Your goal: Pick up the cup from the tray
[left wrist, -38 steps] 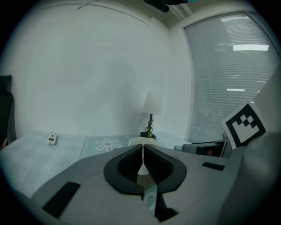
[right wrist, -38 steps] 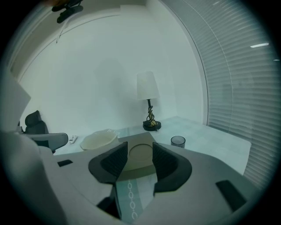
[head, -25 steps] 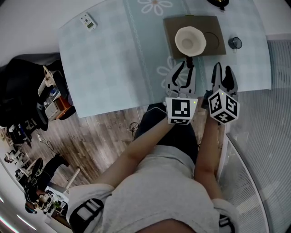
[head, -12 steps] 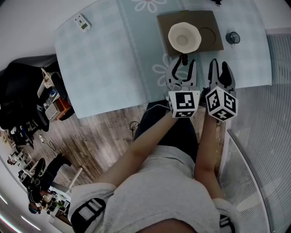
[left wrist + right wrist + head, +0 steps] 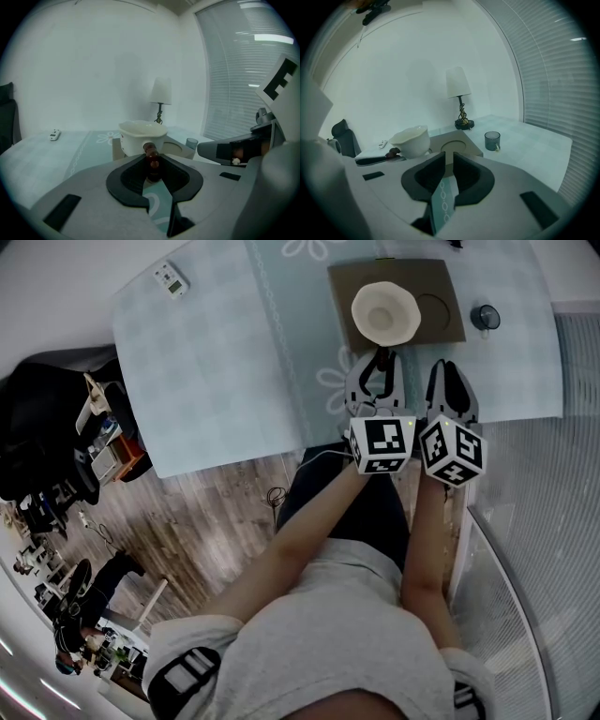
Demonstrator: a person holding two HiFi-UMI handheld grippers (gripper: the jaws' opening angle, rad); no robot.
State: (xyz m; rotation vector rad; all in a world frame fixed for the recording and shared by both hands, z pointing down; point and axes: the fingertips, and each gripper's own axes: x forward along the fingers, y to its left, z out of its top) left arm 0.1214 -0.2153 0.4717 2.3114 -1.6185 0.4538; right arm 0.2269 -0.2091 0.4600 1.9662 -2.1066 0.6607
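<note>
**Head view:** a brown tray (image 5: 452,332) lies on the table's pale blue cloth (image 5: 234,352). The white cup (image 5: 384,312) stands on the tray's left half, next to a round recess. The left gripper (image 5: 379,358) reaches the tray's near edge, its tips right below the cup. The right gripper (image 5: 448,367) lies just beside it, short of the tray's near right corner. A small dark glass (image 5: 484,317) stands just off the tray's right edge. A remote (image 5: 171,279) lies well to the tray's left.

**Left gripper view:** the jaws have just been closing and now pinch the cup's brown handle (image 5: 150,151) (it juts toward the camera over the tray's near edge). No gap shows on either side of it. A lamp (image 5: 161,96) stands behind the tray.

**Right gripper view:** these jaws have also just been closing. They stand nearly together with a thin slit between them, through which only cloth shows, and they grasp nothing. The tray lies just ahead of the tips, with the cup on its left part.
</note>
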